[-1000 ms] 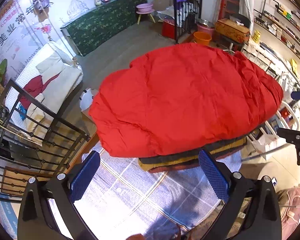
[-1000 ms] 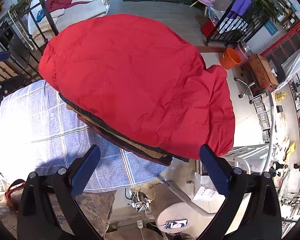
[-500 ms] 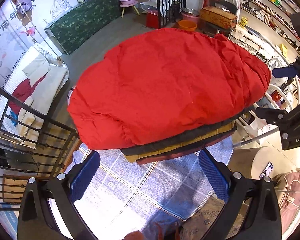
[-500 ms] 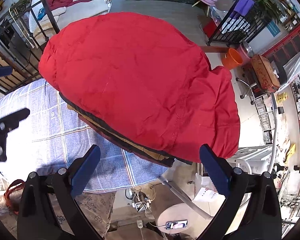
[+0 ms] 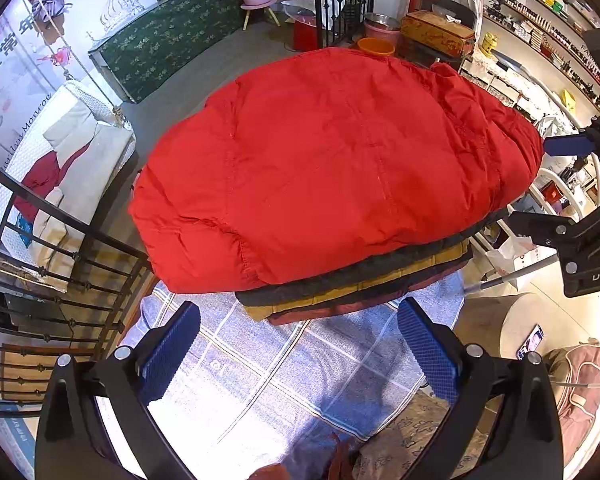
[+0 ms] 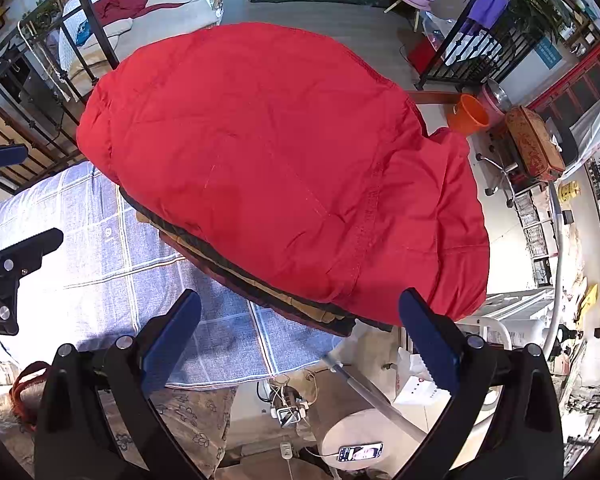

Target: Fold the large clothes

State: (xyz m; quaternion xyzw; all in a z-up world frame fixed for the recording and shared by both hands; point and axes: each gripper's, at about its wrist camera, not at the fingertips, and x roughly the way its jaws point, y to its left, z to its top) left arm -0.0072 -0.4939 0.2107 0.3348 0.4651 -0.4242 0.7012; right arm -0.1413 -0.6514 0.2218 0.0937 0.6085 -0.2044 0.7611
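Observation:
A large folded red padded jacket (image 5: 332, 168) (image 6: 284, 160) lies on top of a stack of folded dark, mustard and maroon clothes (image 5: 352, 284) (image 6: 260, 280), which rests on a blue checked cloth (image 5: 284, 368) (image 6: 100, 248). My left gripper (image 5: 298, 348) stands open above the cloth, just short of the stack's near edge, holding nothing. My right gripper (image 6: 300, 344) is open too, over the stack's right corner and the cloth's edge, with empty jaws. Each gripper shows at the side of the other's view.
A black metal railing (image 5: 60, 264) stands to the left, with a white cushioned seat (image 5: 60, 152) behind it. A round stool with a phone (image 6: 360, 448) and cables sits below right. An orange bucket (image 6: 468, 114), shelves and a green-draped counter (image 5: 172, 32) lie beyond.
Both grippers have drawn back and up from the stack, so the red jacket sits farther away in the views. The right gripper has come more into the left wrist view. Both stay open.

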